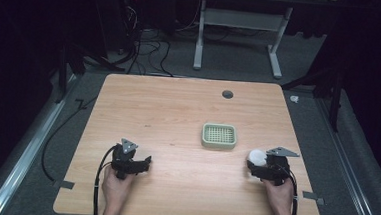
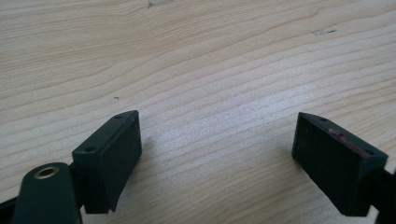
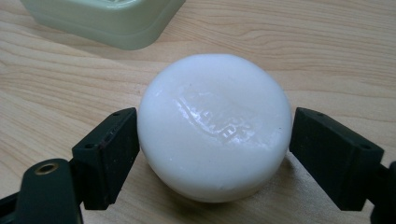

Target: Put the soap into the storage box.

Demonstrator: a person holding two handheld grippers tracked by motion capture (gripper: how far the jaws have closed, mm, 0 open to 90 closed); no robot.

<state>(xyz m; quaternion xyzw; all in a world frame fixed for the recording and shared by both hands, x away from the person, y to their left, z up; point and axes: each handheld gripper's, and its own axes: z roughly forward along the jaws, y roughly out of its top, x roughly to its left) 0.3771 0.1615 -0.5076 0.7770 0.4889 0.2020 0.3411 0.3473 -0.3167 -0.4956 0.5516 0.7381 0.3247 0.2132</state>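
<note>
From the high view, a wooden table [image 1: 178, 112] carries a pale green soap dish [image 1: 219, 136] with a gridded top, a little right of centre. The person's two hands come in from the near edge. The left gripper [image 1: 134, 164] sits low on the near left part of the table, well apart from the dish, with bare wood around its tip. The right gripper [image 1: 261, 164] sits on the near right, and a white soap bar [image 1: 256, 157] shows at its front end, near the dish's right corner but apart from it. From this height the jaw spacing and the grip are too small to judge.

The left gripper view supplies what the high view cannot: the left gripper [image 2: 217, 144] has its two black jaws spread wide, with plain wood grain between them and nothing held.

The right gripper view gives the close detail of the right gripper [image 3: 214, 142]. The soap bar [image 3: 214, 126] is a round white cake with raised lettering on top, too smeared to read. It sits between the two jaws, each jaw's inner face pressed against a side of it, so the tool is clasping the soap. The bar's underside appears to rest on the wood. The soap dish [image 3: 112, 21] lies beyond it at the upper left, with a gap of table between them.
</note>
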